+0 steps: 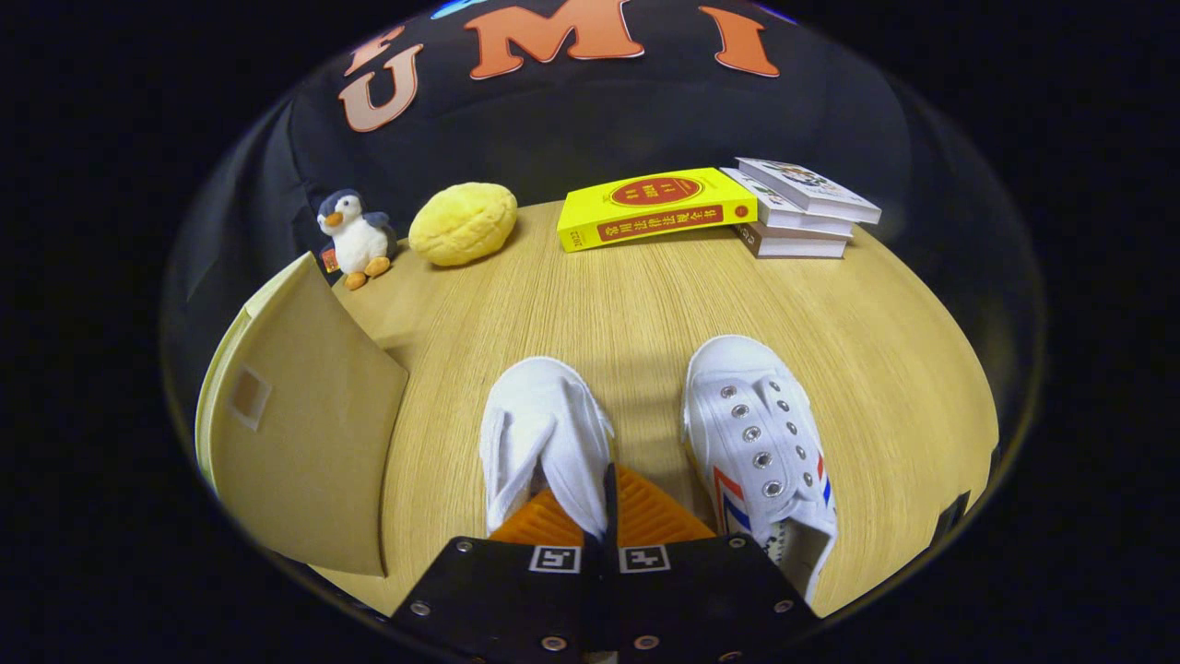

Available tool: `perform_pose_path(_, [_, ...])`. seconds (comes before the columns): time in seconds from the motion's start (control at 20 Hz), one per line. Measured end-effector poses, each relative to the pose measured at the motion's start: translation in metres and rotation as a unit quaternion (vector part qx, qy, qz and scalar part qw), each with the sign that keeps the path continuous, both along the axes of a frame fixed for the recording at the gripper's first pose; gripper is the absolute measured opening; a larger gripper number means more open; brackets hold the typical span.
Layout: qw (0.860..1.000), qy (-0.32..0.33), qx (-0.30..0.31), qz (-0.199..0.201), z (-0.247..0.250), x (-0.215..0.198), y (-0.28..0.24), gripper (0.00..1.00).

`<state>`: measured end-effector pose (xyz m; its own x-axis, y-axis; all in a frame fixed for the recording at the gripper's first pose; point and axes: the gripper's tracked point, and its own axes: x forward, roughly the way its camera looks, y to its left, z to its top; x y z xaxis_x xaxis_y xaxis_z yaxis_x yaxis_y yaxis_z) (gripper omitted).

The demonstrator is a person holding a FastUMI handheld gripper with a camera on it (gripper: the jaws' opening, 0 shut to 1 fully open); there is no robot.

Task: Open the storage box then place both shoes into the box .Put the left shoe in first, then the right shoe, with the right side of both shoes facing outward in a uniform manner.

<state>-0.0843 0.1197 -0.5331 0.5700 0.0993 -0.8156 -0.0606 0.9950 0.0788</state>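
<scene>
White left canvas shoe (544,433): we are pinching its tongue between closed gripper (608,516) fingers; striped right shoe (761,443) lying beside, open storage box (295,424) far left.

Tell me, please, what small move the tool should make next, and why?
Probably lift the left shoe and carry it toward the storage box. The tool looks shut on the shoe's inner side wall, the box stands just beside that shoe with its flap raised, and the right shoe lies untouched on the table; the left shoe goes in first.
</scene>
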Motion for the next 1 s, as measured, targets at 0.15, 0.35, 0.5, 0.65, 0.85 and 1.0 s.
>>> perform_pose_path(0.15, [1.000,-0.010,0.020,0.003,0.022,0.005,0.008,0.01])
perform_pose_path(0.35, [0.999,-0.031,0.036,-0.008,0.066,0.019,0.017,0.01])
perform_pose_path(0.5, [0.998,-0.038,0.046,-0.012,0.104,0.028,0.026,0.01])
perform_pose_path(0.65, [0.997,-0.052,0.055,-0.010,0.141,0.036,0.043,0.01])
perform_pose_path(0.85, [0.996,-0.052,0.078,0.002,0.178,0.039,0.084,0.01])
perform_pose_path(1.0, [0.993,-0.053,0.098,0.027,0.195,0.040,0.132,0.01])
